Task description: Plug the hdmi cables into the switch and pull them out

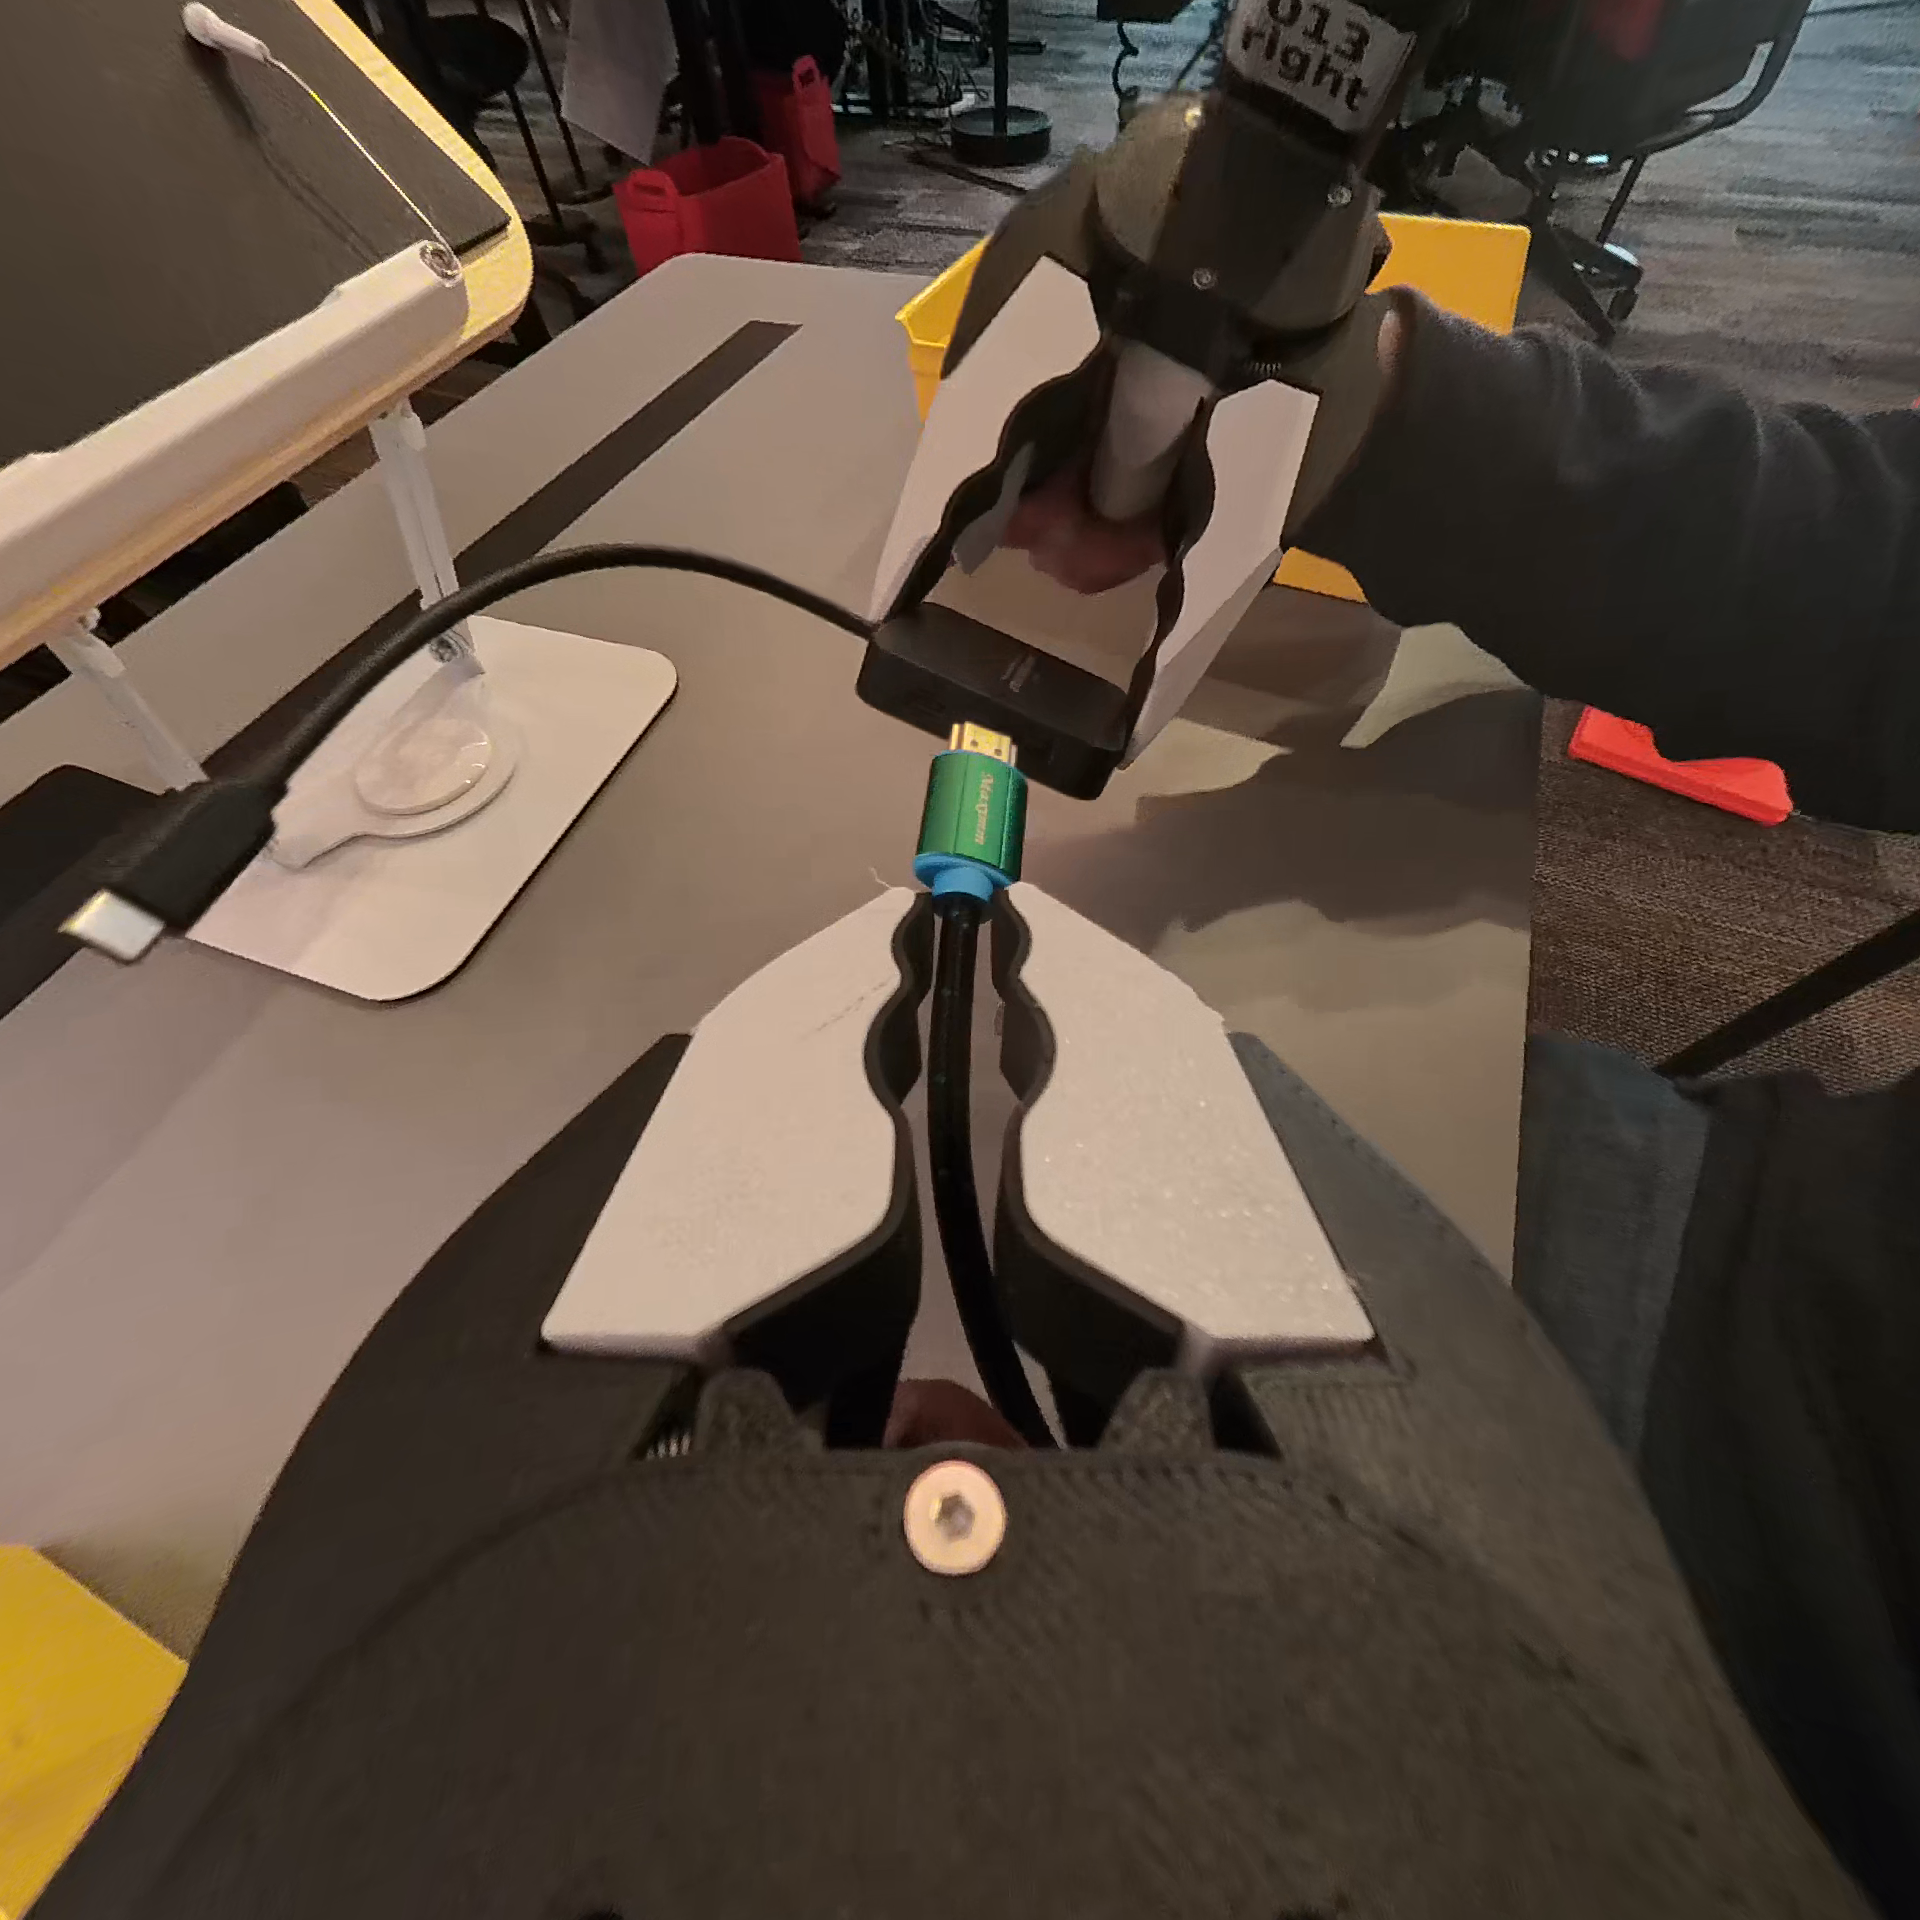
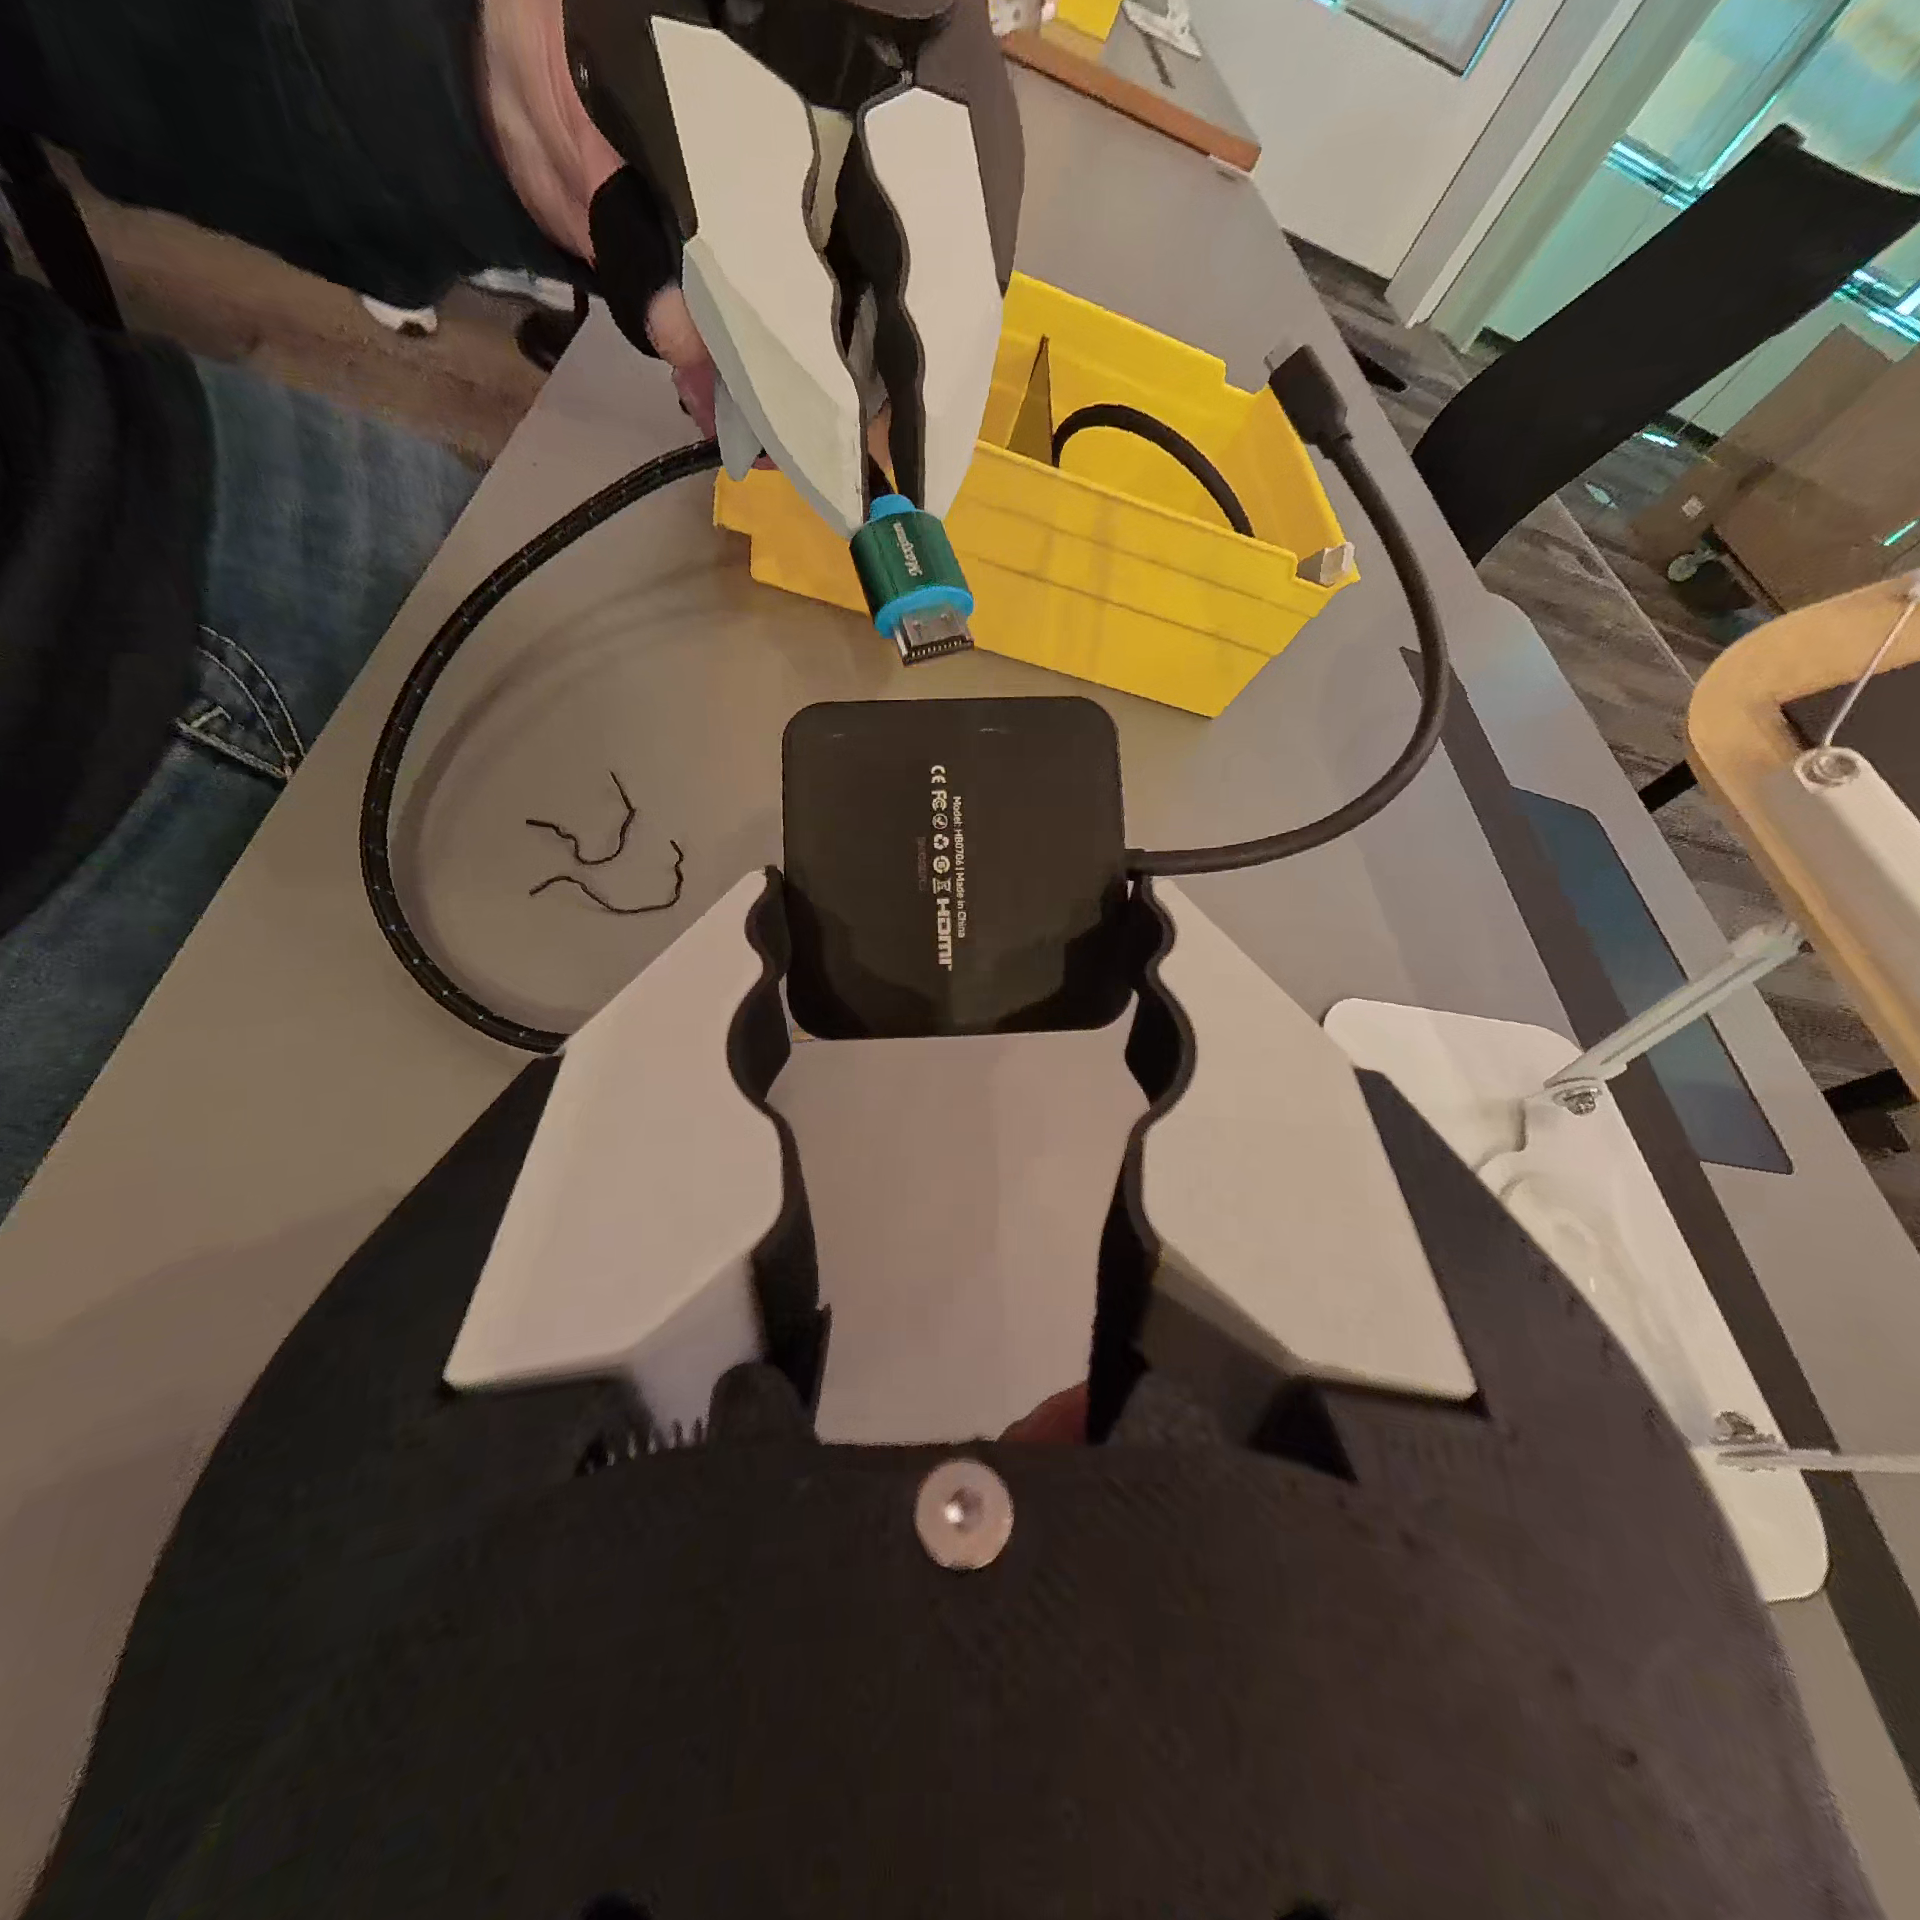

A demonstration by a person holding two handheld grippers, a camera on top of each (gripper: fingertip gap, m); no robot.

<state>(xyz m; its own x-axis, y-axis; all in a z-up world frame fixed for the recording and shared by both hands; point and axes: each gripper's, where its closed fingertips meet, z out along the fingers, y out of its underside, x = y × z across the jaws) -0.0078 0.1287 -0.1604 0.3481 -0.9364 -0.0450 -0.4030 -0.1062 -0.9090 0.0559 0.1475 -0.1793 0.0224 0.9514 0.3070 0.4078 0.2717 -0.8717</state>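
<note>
Lining up for insertion: switch [image 2: 951, 868] pinched mid-frame by right gripper [image 2: 951, 914], green HDMI plug [image 1: 971, 805] held by its cable in left gripper [image 1: 958, 914], just short of port; straight push needed.

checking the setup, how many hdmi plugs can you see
2: a green plug held by the left gripper near the switch, and a bare metal plug at the yellow bin's rim. Others may be hidden.

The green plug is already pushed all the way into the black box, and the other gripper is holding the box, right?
Not quite. The green plug is not in yet: the right wrist view shows its metal tip in the air, apart from the black box. The right gripper does hold the box, as you said.
</note>
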